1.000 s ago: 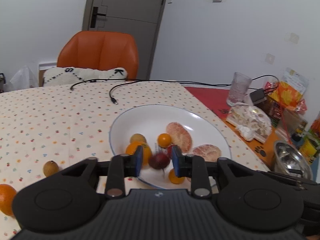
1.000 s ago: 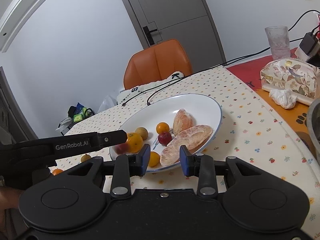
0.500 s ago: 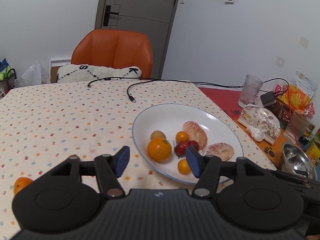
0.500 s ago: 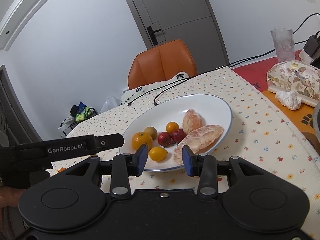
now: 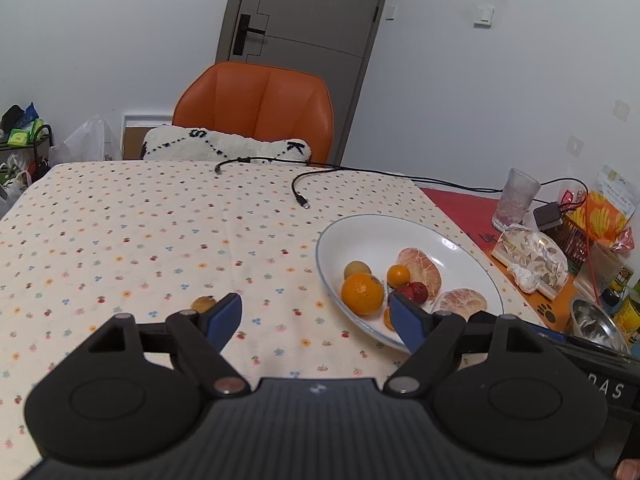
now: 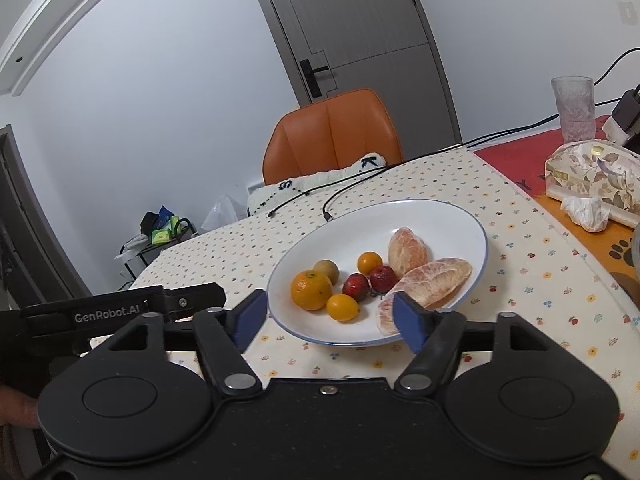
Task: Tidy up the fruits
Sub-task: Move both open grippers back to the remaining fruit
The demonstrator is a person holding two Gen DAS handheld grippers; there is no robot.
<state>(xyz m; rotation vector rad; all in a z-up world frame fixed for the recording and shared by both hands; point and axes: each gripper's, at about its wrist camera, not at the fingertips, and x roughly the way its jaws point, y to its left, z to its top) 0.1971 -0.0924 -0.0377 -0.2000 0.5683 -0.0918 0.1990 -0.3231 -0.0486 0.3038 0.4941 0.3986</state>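
A white plate (image 5: 376, 236) (image 6: 384, 224) holds a big orange (image 5: 362, 294) (image 6: 311, 290), two red fruits (image 6: 356, 286), small yellow-orange fruits (image 6: 343, 307), a brownish one (image 6: 325, 271) and two peeled citrus pieces (image 6: 436, 280). My left gripper (image 5: 314, 312) is open and empty, just left of the plate's near rim. A small brown fruit (image 5: 203, 303) lies on the cloth beside its left finger. My right gripper (image 6: 328, 316) is open and empty in front of the plate's near edge. The left gripper's body (image 6: 120, 312) shows at the left of the right wrist view.
A black cable (image 5: 304, 184) lies behind the plate. An orange chair (image 5: 260, 108) with a white cushion stands at the table's far edge. To the right are a glass (image 5: 518, 200), a tissue pack (image 5: 532, 256), a metal bowl (image 5: 592, 320) and snack bags.
The left gripper let a dark red fruit go into the plate, opened wide and drew back to the left. The right gripper opened wider.
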